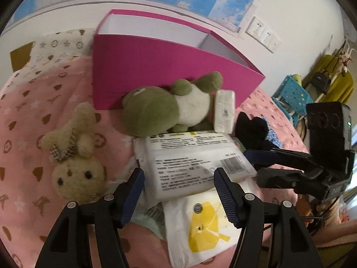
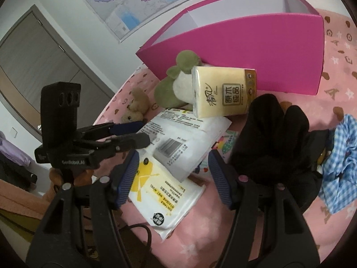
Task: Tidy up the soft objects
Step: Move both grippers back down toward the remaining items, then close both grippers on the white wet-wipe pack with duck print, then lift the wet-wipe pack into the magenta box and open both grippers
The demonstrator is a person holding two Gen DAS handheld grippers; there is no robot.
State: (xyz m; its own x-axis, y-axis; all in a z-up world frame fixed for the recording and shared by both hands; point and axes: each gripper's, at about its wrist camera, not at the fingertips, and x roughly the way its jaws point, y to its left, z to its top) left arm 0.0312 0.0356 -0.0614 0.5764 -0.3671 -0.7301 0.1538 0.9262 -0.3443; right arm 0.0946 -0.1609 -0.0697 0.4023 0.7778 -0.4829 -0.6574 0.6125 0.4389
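Note:
A magenta open box stands on the pink bed; it also shows in the right wrist view. A green frog plush lies against its front, with a yellow tissue pack leaning on it. A beige bunny plush lies to the left. A white wipes pack lies on a white and yellow pack. My left gripper is open, straddling the white wipes pack. My right gripper is open over both packs. A black soft item lies to the right.
A blue checkered cloth lies at the far right. The pink patterned blanket covers the bed. A blue crate and a clothes rack stand beyond the bed. A wall map hangs behind.

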